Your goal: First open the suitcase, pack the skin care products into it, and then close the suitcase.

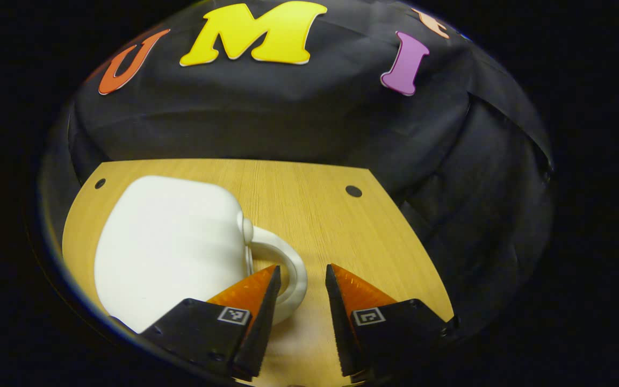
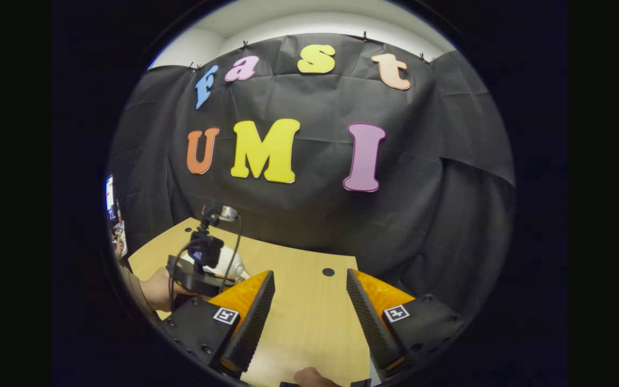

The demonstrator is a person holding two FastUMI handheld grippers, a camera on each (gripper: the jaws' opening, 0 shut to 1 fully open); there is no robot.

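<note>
Left gripper view: the white suitcase (image 1: 167,244) lies closed on the counter (image 1: 309,215), its looped handle (image 1: 288,269) just beside the left tongs (image 1: 301,277), which stand open and empty; the shell looks stiff, smooth, likely slippery, so the handle seems the surest hold; the right tongs (image 2: 309,282) gape wide over bare wood.

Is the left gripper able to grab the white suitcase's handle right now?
Probably yes. The left gripper is open, with the suitcase handle just ahead by one finger, and nothing on the table blocks it.
</note>
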